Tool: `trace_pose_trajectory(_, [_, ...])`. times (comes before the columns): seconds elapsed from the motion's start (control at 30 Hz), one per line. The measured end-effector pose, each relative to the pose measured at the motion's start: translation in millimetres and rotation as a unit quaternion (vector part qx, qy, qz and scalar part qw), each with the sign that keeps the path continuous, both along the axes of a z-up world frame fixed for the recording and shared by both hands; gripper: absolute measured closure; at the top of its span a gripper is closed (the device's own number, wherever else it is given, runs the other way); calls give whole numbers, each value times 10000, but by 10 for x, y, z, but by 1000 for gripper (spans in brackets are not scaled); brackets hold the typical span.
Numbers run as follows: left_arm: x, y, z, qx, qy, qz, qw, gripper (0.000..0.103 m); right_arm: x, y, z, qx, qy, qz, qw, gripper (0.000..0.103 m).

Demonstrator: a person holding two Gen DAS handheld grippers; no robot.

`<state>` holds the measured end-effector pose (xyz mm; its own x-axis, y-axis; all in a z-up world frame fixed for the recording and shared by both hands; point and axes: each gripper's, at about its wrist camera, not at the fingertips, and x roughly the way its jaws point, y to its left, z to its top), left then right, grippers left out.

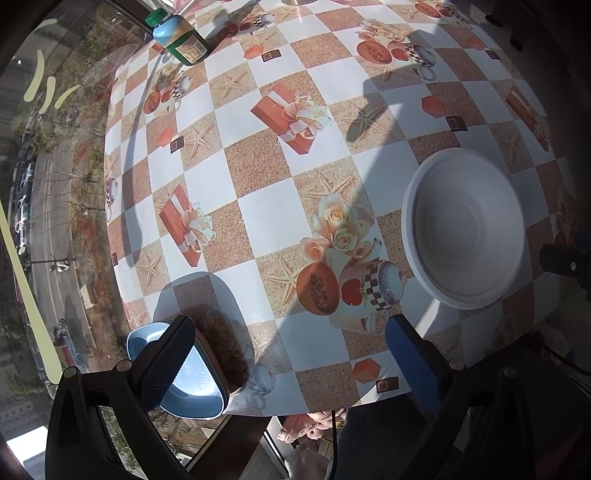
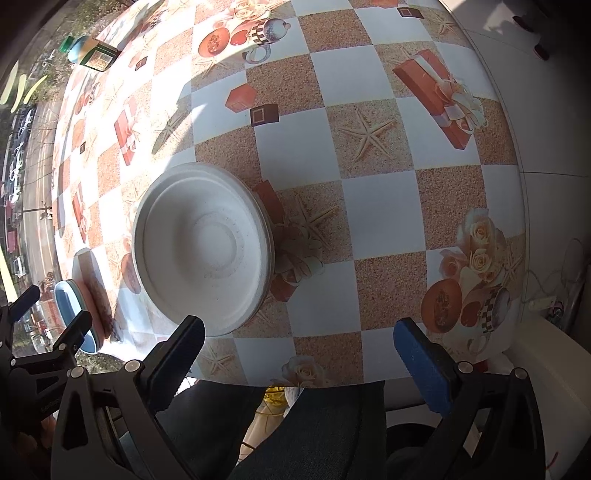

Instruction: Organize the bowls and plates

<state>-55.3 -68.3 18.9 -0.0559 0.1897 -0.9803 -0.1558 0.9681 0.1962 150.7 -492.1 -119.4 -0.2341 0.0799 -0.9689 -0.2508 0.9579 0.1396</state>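
A white bowl (image 1: pixel 463 229) sits upright on the checked tablecloth near the table's front edge; it also shows in the right wrist view (image 2: pixel 203 245). A blue plate (image 1: pixel 195 380) lies at the table's front left corner, partly behind my left finger; it appears edge-on in the right wrist view (image 2: pixel 72 310). My left gripper (image 1: pixel 291 354) is open and empty above the front edge, between plate and bowl. My right gripper (image 2: pixel 299 350) is open and empty, just right of the white bowl, near the front edge.
A green-capped bottle (image 1: pixel 181 35) lies on its side at the far left of the table (image 1: pixel 266 166), also in the right wrist view (image 2: pixel 92 51). A window with a street below runs along the left. The person's legs are under the front edge.
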Motion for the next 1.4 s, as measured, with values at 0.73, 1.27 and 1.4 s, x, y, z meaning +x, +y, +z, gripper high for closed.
trace_pose_trajectory(0.73, [183,-170,-45,-20,-96,-252,9996,0,135,-97,-46,-217,2,-87,9997,0])
trace_pose_trajectory(1.27, [480,-282,-643,-529,205,495,9972,0,-55,-147,-318,-460,174,3,9988,0])
trace_pose_trajectory(1.4, [485,-243,-789,-432,288,658,9965,0,25,-97,-359,-423,157,-121,9989,0])
